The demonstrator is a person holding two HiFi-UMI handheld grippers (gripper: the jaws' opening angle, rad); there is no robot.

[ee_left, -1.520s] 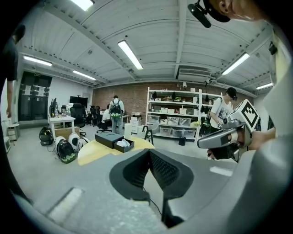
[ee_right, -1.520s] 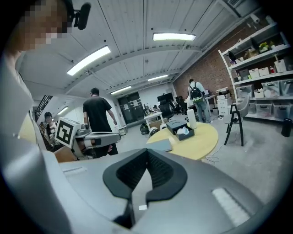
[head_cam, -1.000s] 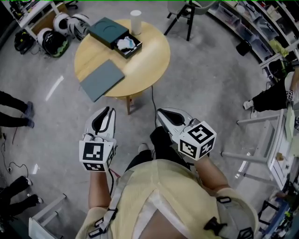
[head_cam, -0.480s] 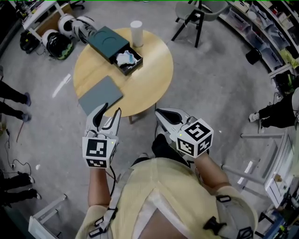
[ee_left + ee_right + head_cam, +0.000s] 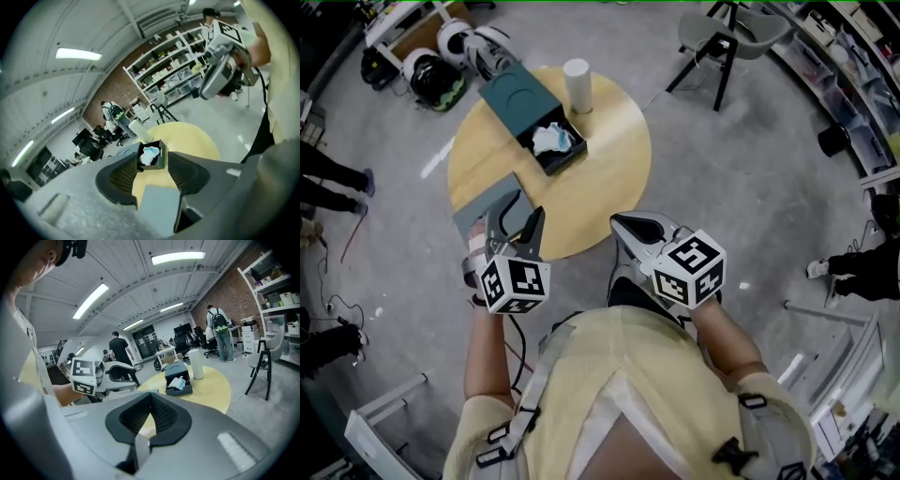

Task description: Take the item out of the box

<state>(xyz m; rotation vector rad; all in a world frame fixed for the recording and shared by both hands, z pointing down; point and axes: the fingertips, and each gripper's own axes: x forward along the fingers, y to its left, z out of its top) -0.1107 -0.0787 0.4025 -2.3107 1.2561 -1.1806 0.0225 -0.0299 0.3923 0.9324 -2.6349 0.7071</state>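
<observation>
A dark open box stands on the round wooden table, with a crumpled white and pale-blue item in its compartment. The item also shows far off between the left jaws, and the box in the right gripper view. My left gripper hovers over the table's near edge, above the grey lid; its jaws are opening, nothing between them. My right gripper hangs shut and empty just off the table's front edge. Both are well short of the box.
A white cylinder stands behind the box. A chair is at the far right, white helmets lie on the floor at the far left, and people's legs show at the left edge. Shelves line the right side.
The table has come nearer in the head view. The left gripper has moved forward over the lid and its jaws have spread from nearly shut to wide. The right gripper stays shut.
</observation>
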